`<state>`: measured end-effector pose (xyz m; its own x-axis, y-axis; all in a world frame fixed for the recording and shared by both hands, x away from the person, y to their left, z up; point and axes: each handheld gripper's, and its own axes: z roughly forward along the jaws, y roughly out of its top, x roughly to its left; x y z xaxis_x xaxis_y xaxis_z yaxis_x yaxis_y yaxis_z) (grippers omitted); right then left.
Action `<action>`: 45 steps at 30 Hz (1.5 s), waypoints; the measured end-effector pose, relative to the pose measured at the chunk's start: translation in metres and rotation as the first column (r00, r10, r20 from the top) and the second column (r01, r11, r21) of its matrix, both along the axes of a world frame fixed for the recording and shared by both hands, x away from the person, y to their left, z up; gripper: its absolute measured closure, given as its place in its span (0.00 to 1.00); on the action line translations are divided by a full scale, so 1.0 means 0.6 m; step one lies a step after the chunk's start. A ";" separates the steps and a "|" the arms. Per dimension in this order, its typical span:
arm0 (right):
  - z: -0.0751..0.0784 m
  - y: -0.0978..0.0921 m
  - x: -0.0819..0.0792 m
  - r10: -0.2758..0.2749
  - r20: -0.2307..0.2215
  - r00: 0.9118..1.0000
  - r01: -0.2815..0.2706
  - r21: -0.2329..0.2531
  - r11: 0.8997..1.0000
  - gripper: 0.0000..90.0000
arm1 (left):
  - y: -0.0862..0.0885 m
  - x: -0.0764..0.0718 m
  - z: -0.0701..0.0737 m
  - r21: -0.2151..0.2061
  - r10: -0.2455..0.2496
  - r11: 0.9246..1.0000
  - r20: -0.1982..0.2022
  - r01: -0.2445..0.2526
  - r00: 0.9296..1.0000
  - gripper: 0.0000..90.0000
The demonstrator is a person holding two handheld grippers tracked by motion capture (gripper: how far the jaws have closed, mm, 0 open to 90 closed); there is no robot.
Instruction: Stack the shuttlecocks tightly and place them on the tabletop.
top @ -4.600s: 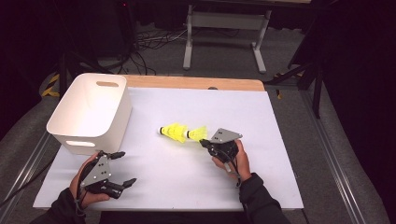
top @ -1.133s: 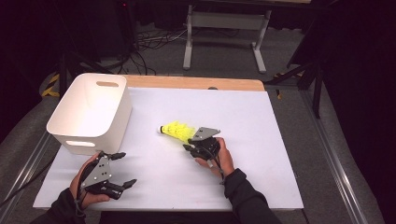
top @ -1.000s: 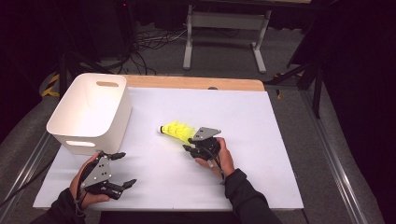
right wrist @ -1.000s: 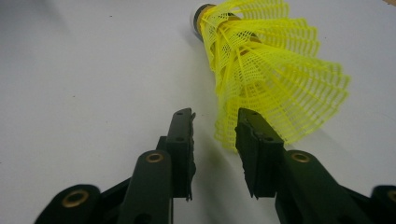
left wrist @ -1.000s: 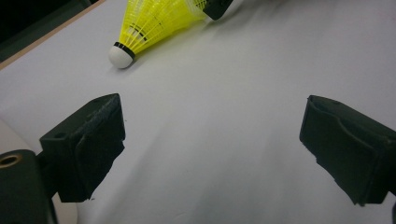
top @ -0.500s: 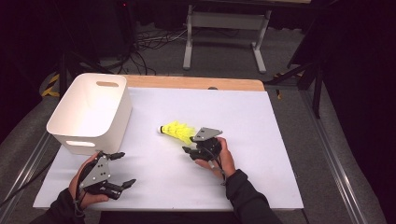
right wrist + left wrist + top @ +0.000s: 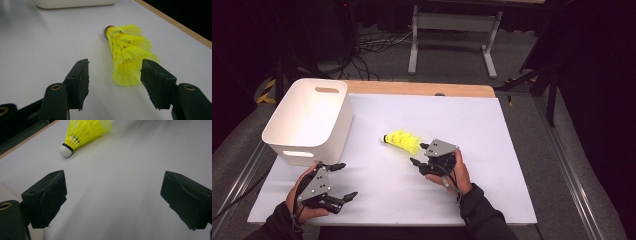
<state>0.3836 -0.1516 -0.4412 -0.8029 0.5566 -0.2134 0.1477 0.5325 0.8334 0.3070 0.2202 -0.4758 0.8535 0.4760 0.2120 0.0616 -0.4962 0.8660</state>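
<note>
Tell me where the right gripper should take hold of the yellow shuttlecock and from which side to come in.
Grip the yellow shuttlecock across the wide open end of its mesh skirt, coming from that end. It lies on its side with the white cork pointing away from the right gripper, whose open jaws already stand either side of the skirt's rim. The mesh probably flexes, so close gently.

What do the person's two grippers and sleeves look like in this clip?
Both the left gripper and right gripper are black, each with two blocky jaws and a grey three-cornered plate on top. Brass-coloured pivot pins show in the gripper views. The sleeves are dark.
</note>
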 end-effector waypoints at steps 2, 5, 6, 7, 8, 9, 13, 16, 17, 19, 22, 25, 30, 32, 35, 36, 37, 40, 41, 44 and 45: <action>0.002 -0.002 -0.002 0.000 0.006 1.000 0.000 0.002 1.000 0.43 | 0.000 0.000 0.000 0.002 0.000 1.000 0.001 0.000 1.000 0.08; 0.008 -0.006 -0.007 -0.003 0.018 1.000 0.003 0.001 1.000 0.40 | 0.001 0.000 0.000 0.000 0.002 1.000 0.001 -0.002 1.000 0.08; 0.009 -0.007 -0.008 -0.004 0.023 1.000 0.004 0.000 1.000 0.40 | 0.001 0.000 0.000 0.000 0.002 1.000 0.001 -0.002 1.000 0.08; 0.010 -0.007 -0.010 -0.003 0.029 1.000 0.003 -0.005 1.000 0.39 | 0.001 0.000 0.000 -0.002 0.002 1.000 0.001 -0.002 1.000 0.08; 0.010 -0.007 -0.010 -0.003 0.029 1.000 0.003 -0.005 1.000 0.39 | 0.001 0.000 0.000 -0.002 0.002 1.000 0.001 -0.002 1.000 0.08; 0.011 -0.007 -0.012 -0.004 0.031 1.000 0.004 -0.005 1.000 0.38 | 0.001 0.000 0.001 -0.003 0.002 1.000 0.001 -0.002 1.000 0.08; 0.015 -0.007 -0.019 0.004 0.056 0.998 -0.002 -0.022 1.000 0.35 | 0.002 0.000 0.001 -0.005 0.003 1.000 0.003 -0.003 1.000 0.08; 0.018 -0.007 -0.023 0.001 0.065 0.998 0.001 -0.028 1.000 0.33 | 0.002 -0.001 0.001 -0.006 0.002 1.000 0.002 -0.002 1.000 0.08; 0.018 -0.007 -0.024 0.000 0.064 0.998 0.002 -0.030 1.000 0.32 | 0.002 -0.001 0.001 -0.005 0.002 1.000 0.002 -0.002 1.000 0.08; 0.019 -0.008 -0.026 0.001 0.067 0.998 0.002 -0.038 0.999 0.31 | 0.002 -0.001 0.001 -0.006 0.003 1.000 0.002 -0.003 1.000 0.08; 0.022 -0.008 -0.034 0.000 0.083 0.997 0.004 -0.051 0.999 0.30 | 0.003 0.000 0.001 -0.005 0.003 1.000 0.001 -0.003 1.000 0.08; 0.025 -0.011 -0.042 0.001 0.090 0.996 0.003 -0.045 0.999 0.28 | 0.002 0.000 0.001 -0.007 0.002 1.000 0.001 -0.002 1.000 0.08; 0.028 -0.019 -0.052 0.002 0.089 0.996 0.002 -0.037 0.999 0.25 | 0.001 0.000 0.001 -0.005 0.003 1.000 0.000 -0.003 1.000 0.08; 0.028 -0.024 -0.056 -0.001 0.092 0.996 0.005 -0.036 0.999 0.24 | 0.001 0.000 0.001 -0.005 0.002 1.000 -0.001 -0.002 1.000 0.08; 0.026 -0.030 -0.060 -0.009 0.096 0.995 0.013 -0.041 0.999 0.23 | 0.001 0.000 0.001 -0.004 0.003 1.000 -0.001 -0.003 1.000 0.08; 0.026 -0.031 -0.062 -0.011 0.100 0.995 0.015 -0.044 0.999 0.23 | 0.001 0.000 0.001 -0.005 0.002 1.000 -0.002 -0.002 1.000 0.08; 0.026 -0.034 -0.064 -0.011 0.110 0.994 0.016 -0.043 0.999 0.23 | 0.001 0.000 0.001 -0.004 0.002 1.000 -0.002 -0.002 1.000 0.08; 0.026 -0.042 -0.071 -0.013 0.125 0.992 0.016 -0.029 0.999 0.22 | 0.001 0.000 0.001 -0.005 0.001 1.000 -0.003 -0.001 1.000 0.08; 0.026 -0.044 -0.072 -0.015 0.126 0.992 0.019 -0.030 0.999 0.22 | 0.001 0.000 0.001 -0.005 0.002 1.000 -0.002 -0.002 1.000 0.08; 0.023 -0.051 -0.076 -0.015 0.129 0.992 0.019 -0.031 0.999 0.21 | 0.001 -0.001 0.001 -0.007 0.005 1.000 -0.001 -0.005 1.000 0.08; 0.022 -0.053 -0.077 -0.017 0.127 0.992 0.021 -0.032 0.999 0.21 | 0.001 0.000 0.001 -0.006 0.005 1.000 -0.001 -0.005 1.000 0.08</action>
<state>0.3372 -0.1833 -0.4280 -0.7576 0.5624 -0.3314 0.0520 0.5581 0.8282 0.3067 0.2209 -0.4750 0.8515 0.4811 0.2083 0.0645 -0.4904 0.8691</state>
